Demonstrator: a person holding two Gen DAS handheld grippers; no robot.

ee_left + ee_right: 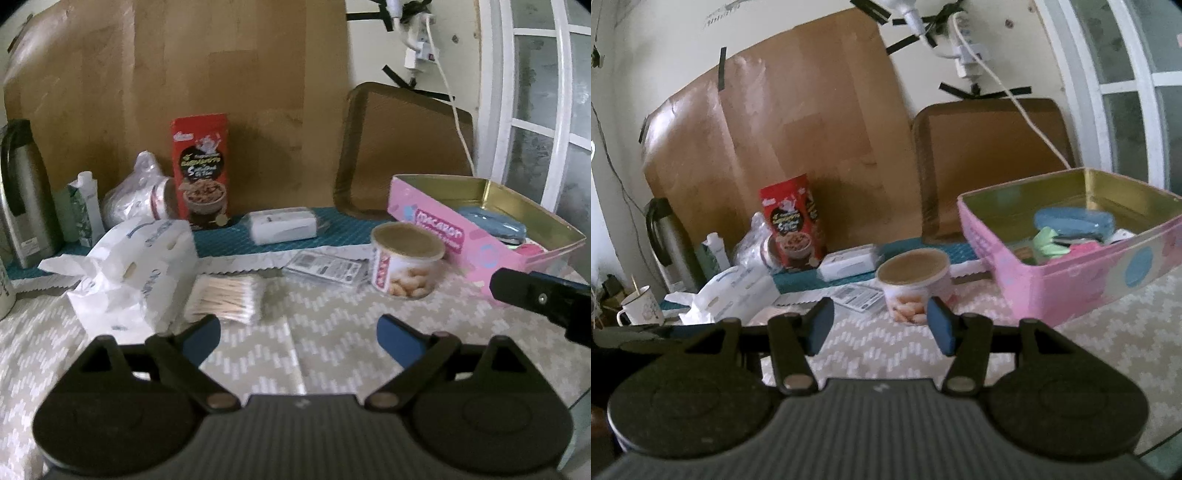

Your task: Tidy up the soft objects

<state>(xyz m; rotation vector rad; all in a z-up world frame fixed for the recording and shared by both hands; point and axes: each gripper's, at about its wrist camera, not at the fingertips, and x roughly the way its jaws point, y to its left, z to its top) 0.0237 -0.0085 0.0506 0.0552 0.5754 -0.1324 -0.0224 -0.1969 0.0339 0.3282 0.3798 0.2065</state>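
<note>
Left wrist view first: my left gripper [297, 334] hangs over the zigzag-patterned tablecloth [325, 332] with its blue pads spread wide and nothing between them. Just ahead and to the left lies a clear pack of cotton swabs [227, 299], touching a white tissue pack [142, 273] with a crumpled sheet pulled out at its left. Beyond the swabs I see a flat printed packet [327, 266] beside a round snack tub [406, 266] with a tan lid. A pink tin box [439, 225] sits open at the right with a blue item [491, 225] inside; part of my right gripper [543, 299] pokes in front of it. At the back stand a red cereal box [201, 170], a white wrapped pack [282, 225] on a teal mat [343, 225], and a brown tray [402, 147] leaning on the wall.

Right wrist view: that gripper [881, 326] is also open, pads moderately apart, empty, held above the cloth with the snack tub just beyond the fingertips. The pink tin is close at the right, holding the blue item, something green [1047, 242] and something pink; blur keeps me from naming them. The tissue pack lies far left, near a mug [644, 306].
</note>
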